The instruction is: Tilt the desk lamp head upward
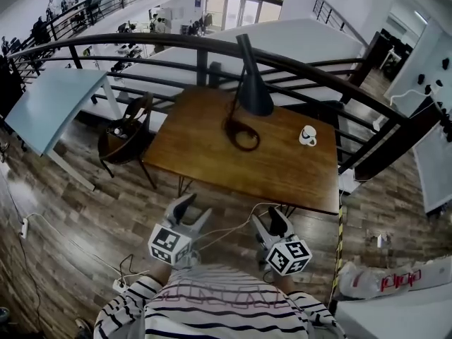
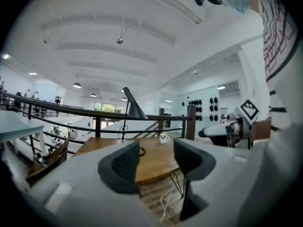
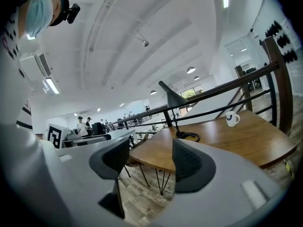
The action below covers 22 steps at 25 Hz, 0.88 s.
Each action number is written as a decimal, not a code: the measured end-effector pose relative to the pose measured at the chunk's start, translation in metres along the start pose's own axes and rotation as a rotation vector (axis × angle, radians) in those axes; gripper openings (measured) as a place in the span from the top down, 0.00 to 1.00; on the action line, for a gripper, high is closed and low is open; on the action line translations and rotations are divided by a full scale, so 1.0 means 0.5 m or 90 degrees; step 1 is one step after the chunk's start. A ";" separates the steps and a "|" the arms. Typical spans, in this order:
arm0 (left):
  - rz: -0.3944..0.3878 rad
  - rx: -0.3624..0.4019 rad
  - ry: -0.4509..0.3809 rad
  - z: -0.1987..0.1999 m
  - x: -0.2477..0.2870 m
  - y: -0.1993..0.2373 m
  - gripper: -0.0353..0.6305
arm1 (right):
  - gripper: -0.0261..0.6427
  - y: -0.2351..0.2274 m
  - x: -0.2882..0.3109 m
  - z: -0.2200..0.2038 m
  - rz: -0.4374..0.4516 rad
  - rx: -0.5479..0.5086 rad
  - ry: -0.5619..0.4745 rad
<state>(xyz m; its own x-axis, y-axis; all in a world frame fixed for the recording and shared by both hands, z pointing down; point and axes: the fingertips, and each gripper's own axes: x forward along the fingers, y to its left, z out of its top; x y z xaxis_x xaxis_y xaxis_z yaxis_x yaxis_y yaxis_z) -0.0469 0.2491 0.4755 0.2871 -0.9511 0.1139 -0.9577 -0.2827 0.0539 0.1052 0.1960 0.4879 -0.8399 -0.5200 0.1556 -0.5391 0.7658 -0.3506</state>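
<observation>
Your left gripper and right gripper hold their fingers wide, empty. The black cone-headed desk lamp stands far on the brown wooden surface.

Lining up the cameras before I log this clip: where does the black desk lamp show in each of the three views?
Head view: the desk lamp is at upper centre, on the far side of the wooden table.
Left gripper view: the lamp is just left of centre, at mid-height.
Right gripper view: the lamp is just right of centre, at mid-height.
Shared landmark: the white mug, right of the lamp in every view.
</observation>
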 end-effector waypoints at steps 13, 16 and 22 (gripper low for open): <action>-0.045 0.010 0.022 0.005 0.054 0.181 0.59 | 0.56 0.010 0.154 0.014 -0.049 0.034 -0.029; -0.059 0.010 0.022 0.005 0.073 0.217 0.59 | 0.56 0.007 0.189 0.017 -0.063 0.040 -0.035; -0.085 0.006 0.034 -0.005 0.117 0.256 0.59 | 0.56 -0.023 0.224 0.027 -0.096 0.050 -0.046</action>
<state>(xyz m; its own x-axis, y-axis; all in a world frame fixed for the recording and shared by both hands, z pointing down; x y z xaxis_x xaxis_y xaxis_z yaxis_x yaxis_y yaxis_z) -0.1528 0.1577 0.4918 0.4120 -0.8973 0.1587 -0.9111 -0.4072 0.0632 0.0180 0.1239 0.4969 -0.7421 -0.6541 0.1465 -0.6492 0.6469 -0.4001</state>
